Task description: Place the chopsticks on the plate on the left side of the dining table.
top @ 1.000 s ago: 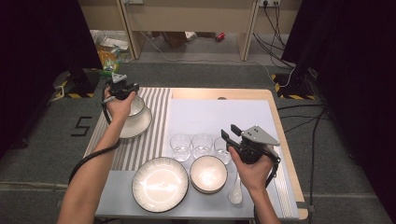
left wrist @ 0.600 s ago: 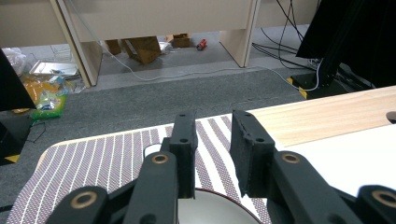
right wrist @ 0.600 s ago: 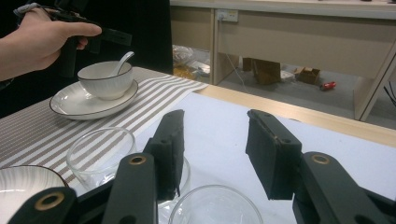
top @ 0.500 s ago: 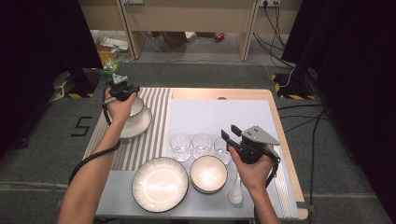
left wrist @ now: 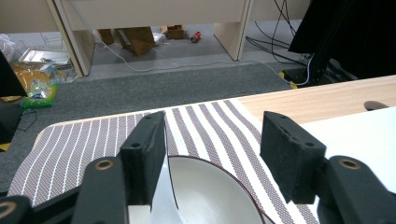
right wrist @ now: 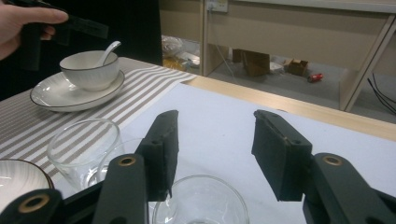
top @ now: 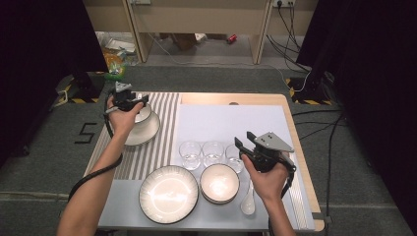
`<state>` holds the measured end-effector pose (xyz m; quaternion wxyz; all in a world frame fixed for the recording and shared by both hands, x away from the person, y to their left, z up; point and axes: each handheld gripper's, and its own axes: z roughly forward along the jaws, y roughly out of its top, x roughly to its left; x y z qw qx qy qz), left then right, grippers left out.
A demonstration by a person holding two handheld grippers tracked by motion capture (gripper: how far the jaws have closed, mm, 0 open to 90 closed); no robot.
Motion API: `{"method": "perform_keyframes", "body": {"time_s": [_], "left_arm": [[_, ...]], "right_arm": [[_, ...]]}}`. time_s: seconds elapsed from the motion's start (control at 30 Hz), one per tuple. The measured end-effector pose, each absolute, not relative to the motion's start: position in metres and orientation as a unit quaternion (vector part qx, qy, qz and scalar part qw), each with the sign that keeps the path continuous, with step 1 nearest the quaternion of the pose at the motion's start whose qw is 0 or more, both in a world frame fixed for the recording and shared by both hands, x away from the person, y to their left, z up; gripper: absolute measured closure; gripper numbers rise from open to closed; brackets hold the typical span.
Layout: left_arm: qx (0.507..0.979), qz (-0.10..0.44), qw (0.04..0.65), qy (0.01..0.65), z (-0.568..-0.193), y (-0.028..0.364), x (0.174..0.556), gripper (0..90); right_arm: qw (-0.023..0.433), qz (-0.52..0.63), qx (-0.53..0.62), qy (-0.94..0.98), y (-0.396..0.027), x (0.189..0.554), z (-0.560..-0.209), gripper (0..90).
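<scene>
A: Little has moved since a second ago: the left tongs [top: 129,98] sit over the same bowl [top: 143,114], but their jaws have just been opening, and the spoon [right wrist: 108,51] now leans free inside the bowl with nothing pinched.

B: So the spoon is let go. And the bowl itself?

A: It stands on a plate [top: 142,132] on the striped mat [top: 162,123], at the far left of the tabletop [top: 295,147]. In the left gripper view the bowl [left wrist: 210,196] lies just below and between the spread jaws, which I'd judge is why the hand hovers there: it has only now released into it.

B: What about the other hand?

A: The right tongs [top: 246,147] hang just above the rightmost of three glasses [top: 212,153], well to the right of the bowl. Their jaws have also just been opening, and stand spread. The right gripper view shows a glass [right wrist: 201,200] under and between the jaws, with its rim close to the left jaw but not clamped.

B: Lined up to take that glass, then?

A: That's my reading. Nearer the person than the glasses sit a large plate [top: 168,193], a second bowl [top: 220,183] and another spoon [top: 248,201], all well apart from the first bowl and untouched.
</scene>
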<state>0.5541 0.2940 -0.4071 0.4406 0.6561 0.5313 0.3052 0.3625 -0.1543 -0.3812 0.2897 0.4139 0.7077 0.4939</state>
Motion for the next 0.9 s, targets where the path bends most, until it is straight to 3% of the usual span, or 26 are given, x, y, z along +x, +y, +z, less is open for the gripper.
{"method": "perform_keyframes", "body": {"time_s": [0.9], "left_arm": [[0.672,0.304,0.47,0.485,-0.385,0.281,0.475,31.8]], "right_arm": [[0.286,0.467,0.435,0.715,-0.163,0.364,-0.382,48.1]]}}
